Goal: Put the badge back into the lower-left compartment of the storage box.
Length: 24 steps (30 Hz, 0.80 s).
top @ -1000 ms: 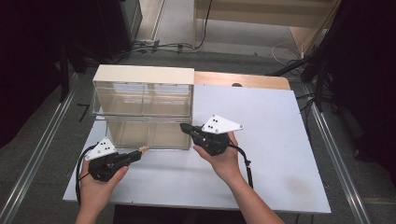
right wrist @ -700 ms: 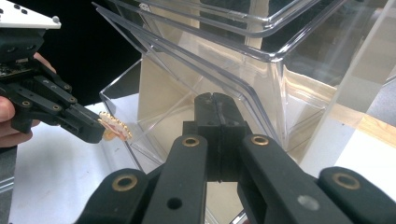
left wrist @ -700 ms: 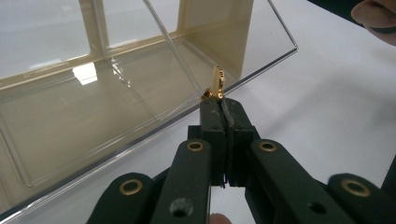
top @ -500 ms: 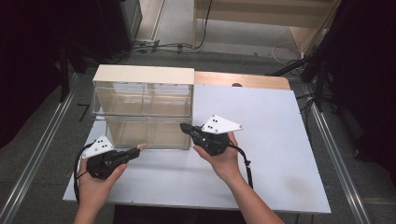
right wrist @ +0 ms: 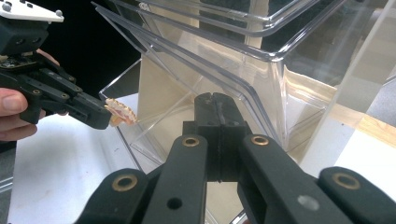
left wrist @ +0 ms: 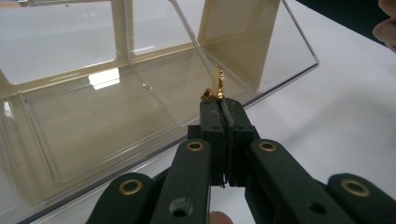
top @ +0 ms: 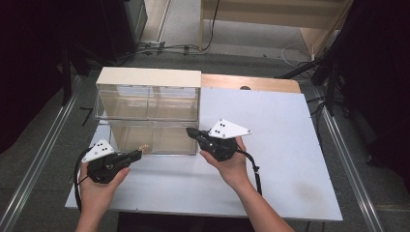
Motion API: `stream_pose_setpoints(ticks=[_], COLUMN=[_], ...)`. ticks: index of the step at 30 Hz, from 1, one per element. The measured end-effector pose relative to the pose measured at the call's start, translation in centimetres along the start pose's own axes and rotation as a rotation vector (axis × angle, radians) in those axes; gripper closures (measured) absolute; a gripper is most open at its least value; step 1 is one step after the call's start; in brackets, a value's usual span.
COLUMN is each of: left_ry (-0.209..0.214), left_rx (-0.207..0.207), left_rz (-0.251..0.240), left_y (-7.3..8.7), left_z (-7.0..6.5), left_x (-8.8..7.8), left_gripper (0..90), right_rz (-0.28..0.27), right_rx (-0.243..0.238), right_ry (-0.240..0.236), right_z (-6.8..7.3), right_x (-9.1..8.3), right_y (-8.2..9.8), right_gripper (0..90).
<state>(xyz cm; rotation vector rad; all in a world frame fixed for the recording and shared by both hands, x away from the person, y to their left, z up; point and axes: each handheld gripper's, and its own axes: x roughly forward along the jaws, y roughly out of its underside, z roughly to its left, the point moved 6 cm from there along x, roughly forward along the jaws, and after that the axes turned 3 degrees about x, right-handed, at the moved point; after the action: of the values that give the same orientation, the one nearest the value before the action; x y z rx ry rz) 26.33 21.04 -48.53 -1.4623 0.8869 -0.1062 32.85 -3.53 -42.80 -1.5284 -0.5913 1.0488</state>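
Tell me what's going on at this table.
A person works two grippers at a clear plastic drawer cabinet on a white table. The left hand-held gripper is shut on a small gold trinket, poised at the pulled-out lower drawer. The right hand-held gripper, shut, is against that drawer's clear front edge.

Likely a lab or test bay: white table (top: 270,183) on metal rail frame (top: 41,159), black curtains (top: 29,63), loose floor cables (top: 164,47), plywood bench (top: 261,12) behind.
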Motion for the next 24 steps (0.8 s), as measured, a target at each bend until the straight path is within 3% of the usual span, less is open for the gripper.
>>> stream_pose_setpoints(ticks=[24], left_ry=[-0.094], left_rx=[-0.072], left_rz=[-0.019], left_y=[0.5], left_z=[1.5], left_x=[0.1], left_gripper=[89.3], right_rz=[0.002], right_rx=[0.000], right_ry=[0.001], right_z=[0.0], right_x=[0.0], right_y=[0.1], right_gripper=[88.1])
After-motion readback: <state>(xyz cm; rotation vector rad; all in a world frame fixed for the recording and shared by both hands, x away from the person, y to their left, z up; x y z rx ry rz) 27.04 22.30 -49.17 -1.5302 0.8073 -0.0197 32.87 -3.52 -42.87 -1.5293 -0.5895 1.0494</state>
